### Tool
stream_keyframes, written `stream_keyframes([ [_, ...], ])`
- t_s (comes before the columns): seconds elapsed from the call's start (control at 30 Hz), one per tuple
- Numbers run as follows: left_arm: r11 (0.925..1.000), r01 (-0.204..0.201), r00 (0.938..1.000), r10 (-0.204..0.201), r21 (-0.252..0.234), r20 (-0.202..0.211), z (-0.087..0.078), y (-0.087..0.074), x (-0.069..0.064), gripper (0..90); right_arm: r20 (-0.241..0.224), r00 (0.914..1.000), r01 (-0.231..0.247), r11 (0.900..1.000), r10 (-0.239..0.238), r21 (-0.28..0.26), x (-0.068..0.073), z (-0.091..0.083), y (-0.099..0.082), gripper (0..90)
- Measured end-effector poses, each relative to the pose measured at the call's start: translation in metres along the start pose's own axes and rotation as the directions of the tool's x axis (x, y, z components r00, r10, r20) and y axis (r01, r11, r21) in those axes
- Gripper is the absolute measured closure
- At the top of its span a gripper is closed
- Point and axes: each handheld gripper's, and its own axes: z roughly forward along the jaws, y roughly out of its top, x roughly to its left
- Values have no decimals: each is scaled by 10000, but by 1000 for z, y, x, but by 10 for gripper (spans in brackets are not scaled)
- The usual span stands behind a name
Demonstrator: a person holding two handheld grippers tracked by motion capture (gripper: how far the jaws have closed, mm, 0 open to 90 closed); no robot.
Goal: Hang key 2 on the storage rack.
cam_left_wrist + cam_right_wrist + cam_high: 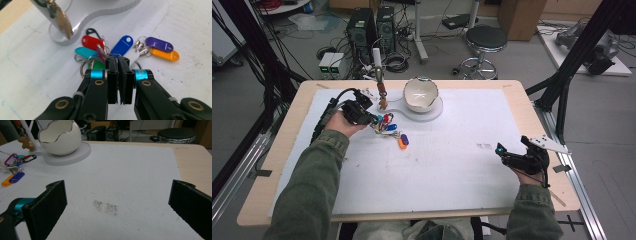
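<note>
— What are the grippers doing?

— The left gripper (pixel 117 60) is closing its jaws almost together over the bunch of key tags (pixel 125 47); whether it is actually pinching a ring, I cannot tell. The right gripper (pixel 117 202) is gaping wide with nothing between its jaws, hovering over the white mat (pixel 452 165) at about four o'clock on the table (pixel 257 200).

— And the tags?

— They are lying fanned on the mat at roughly ten o'clock, just beside the white stand (pixel 428 114) carrying the eggshell-shaped bowl (pixel 421 93) at twelve.
</note>
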Motion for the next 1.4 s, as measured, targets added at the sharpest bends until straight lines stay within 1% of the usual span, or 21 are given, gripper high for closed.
stream_keyframes([
  [0.07, 9999, 60, 9999, -61, -90, -101, -5, -1, 2, 864, 5, 10000, 7, 10000, -7, 6, 0, 0, 0, 8],
  [0.13, 10000, 34, 9997, -36, -85, -235, -10, -1, 4, 864, 2, 10000, -4, 10000, 4, 0, 0, 0, 0, 8],
  [0.23, 9996, 142, 9991, -151, -234, -397, -15, -2, 7, 864, -13, 10000, -6, 10000, 6, -4, 0, 0, 0, 8],
  [0.3, 9994, 174, 9990, -187, -314, -404, -19, -2, 9, 864, -18, 10000, -27, 10000, 27, -12, 0, 0, 0, 8],
  [0.47, 9990, 157, 9981, -182, -420, -592, -30, 0, 11, 864, -40, 10000, -48, 10000, 48, -9, 0, 0, 0, 8],
  [0.67, 9979, 328, 9964, -371, -566, -757, -42, 0, 19, 865, -49, 10000, -35, 10000, 35, -8, -1, 0, 0, 8],
  [0.77, 9962, 546, 9951, -599, -672, -793, -49, -1, 24, 864, -48, 10000, -11, 10000, 11, -18, -1, 0, 0, 8],
  [0.87, 9920, 843, 9925, -919, -934, -805, -56, -1, 27, 864, -53, 10000, 13, 10000, -13, -31, 0, 1, 0, 8],
  [1.03, 9871, 1170, 9878, -1271, -1097, -903, -64, -4, 32, 864, -50, 10000, -4, 10000, 4, -41, 0, 1, 0, 8],
  [1.1, 9823, 1360, 9852, -1477, -1285, -865, -67, -4, 34, 864, -41, 10000, -22, 10000, 22, -37, 0, 0, 0, 8],
  [1.17, 9786, 1489, 9824, -1628, -1419, -920, -69, -4, 36, 864, -45, 10000, -24, 10000, 24, -38, 0, 0, 0, 8],
  [1.27, 9793, 1492, 9805, -1645, -1368, -1076, -73, -2, 39, 864, -58, 10000, -2, 10000, 2, -45, 0, 1, 0, 8],
  [1.37, 9763, 1533, 9779, -1721, -1531, -1185, -80, 3, 41, 864, -70, 10000, 10, 10000, -11, -39, -1, 1, 0, 8],
  [1.4, 9741, 1583, 9765, -1788, -1617, -1206, -82, 4, 42, 864, -74, 10000, 11, 10000, -11, -42, -1, 1, 0, 8],
])
